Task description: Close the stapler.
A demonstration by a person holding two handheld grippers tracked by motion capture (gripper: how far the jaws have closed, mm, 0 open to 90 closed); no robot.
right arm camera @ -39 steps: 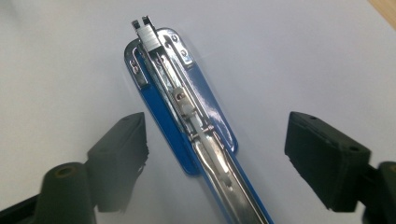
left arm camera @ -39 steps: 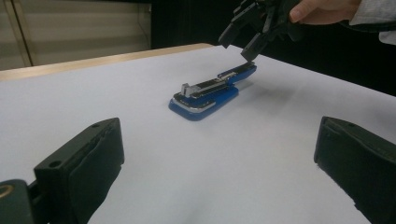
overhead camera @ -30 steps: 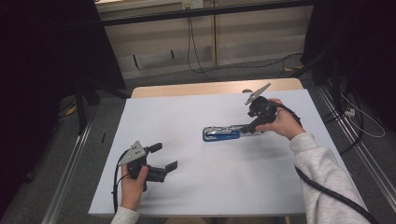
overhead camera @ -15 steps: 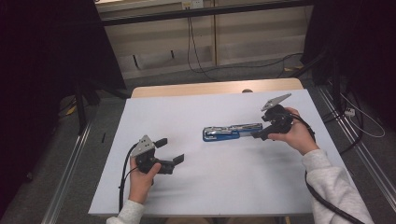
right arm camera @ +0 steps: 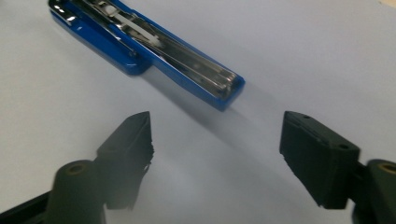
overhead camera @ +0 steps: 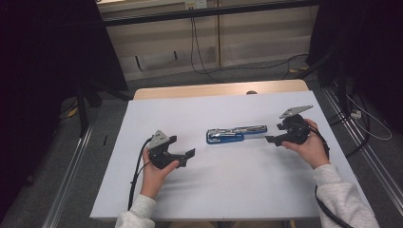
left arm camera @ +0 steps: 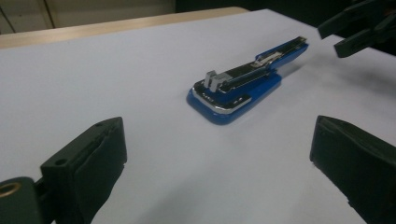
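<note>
While lying mid-frame on the white surface point(overhead camera: 228, 190) with long axis running left-right, blue stapler point(overhead camera: 236, 134) sits just left of the open, empty right claw point(overhead camera: 272, 139), nearer than the open left claw point(overhead camera: 189, 156) at lower left.

Blue-and-chrome stapler point(overhead camera: 236, 134) on white table point(overhead camera: 228, 185); black gripper jaws.

In the right gripper view the blue stapler's point(right arm camera: 154, 51) wide end runs off the top edge. The left jaw there is blurred. The table's point(overhead camera: 228, 199) near edge is cut off in the high view.
</note>
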